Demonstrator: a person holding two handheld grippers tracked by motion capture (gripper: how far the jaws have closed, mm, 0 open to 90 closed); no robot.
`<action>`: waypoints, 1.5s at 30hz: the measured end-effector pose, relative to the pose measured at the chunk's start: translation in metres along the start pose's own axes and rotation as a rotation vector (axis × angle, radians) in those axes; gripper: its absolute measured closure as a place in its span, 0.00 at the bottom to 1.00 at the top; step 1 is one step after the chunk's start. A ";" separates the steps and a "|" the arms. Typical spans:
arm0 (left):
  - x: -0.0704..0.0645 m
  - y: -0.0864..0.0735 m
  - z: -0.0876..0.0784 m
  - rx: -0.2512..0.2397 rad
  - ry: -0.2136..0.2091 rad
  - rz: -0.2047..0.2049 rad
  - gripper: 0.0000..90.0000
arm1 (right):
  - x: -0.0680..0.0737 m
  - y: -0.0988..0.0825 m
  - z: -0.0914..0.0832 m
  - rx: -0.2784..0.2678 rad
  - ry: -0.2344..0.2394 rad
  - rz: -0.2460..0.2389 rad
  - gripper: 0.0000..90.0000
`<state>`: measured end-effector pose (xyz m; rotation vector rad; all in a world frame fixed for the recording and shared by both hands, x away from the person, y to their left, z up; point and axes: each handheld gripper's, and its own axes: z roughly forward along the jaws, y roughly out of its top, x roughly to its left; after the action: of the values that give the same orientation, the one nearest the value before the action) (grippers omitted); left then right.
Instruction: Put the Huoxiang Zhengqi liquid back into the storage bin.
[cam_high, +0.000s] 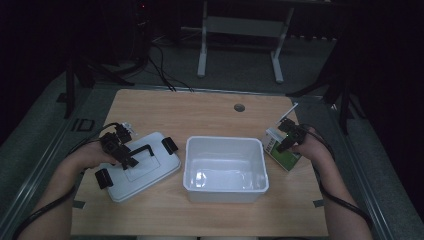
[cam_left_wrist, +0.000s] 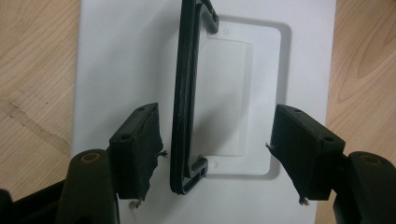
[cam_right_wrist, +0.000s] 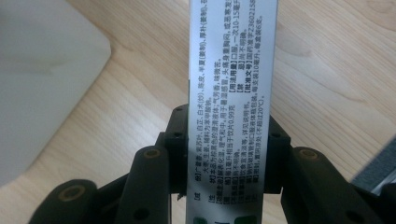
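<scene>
My right gripper (cam_high: 289, 136) has its jaws clamped on the narrow sides of the box (cam_right_wrist: 232, 107), a green-and-white printed carton, at the right edge of the counter (cam_high: 210, 112). In the right gripper view the box's long axis runs straight away from the jaws. The tub (cam_high: 226, 168) sits open at the counter's centre, just beside the box on the side toward my left, so I judge the right hand is the one to carry it across.

My left gripper (cam_high: 120, 150) hovers over the lid (cam_high: 142, 167), which lies flat left of the tub. Its jaws stand wide apart, straddling the black handle (cam_left_wrist: 189, 93). The handle runs lengthwise between them, nearer the left-hand jaw in the left gripper view; nothing is gripped.
</scene>
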<state>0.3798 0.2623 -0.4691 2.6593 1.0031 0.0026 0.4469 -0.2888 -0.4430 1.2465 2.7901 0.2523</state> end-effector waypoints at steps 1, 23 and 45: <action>0.000 0.000 0.000 0.000 -0.001 -0.001 0.37 | 0.000 -0.001 -0.002 0.002 0.000 -0.004 0.71; -0.002 0.004 -0.001 0.009 -0.001 0.004 0.38 | 0.010 -0.018 -0.063 0.024 -0.036 -0.120 0.71; -0.004 0.005 0.002 0.025 -0.006 0.009 0.37 | 0.071 -0.006 -0.133 -0.066 -0.034 -0.340 0.71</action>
<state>0.3800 0.2558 -0.4692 2.6848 0.9953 -0.0156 0.3773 -0.2553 -0.3135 0.7367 2.8749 0.2914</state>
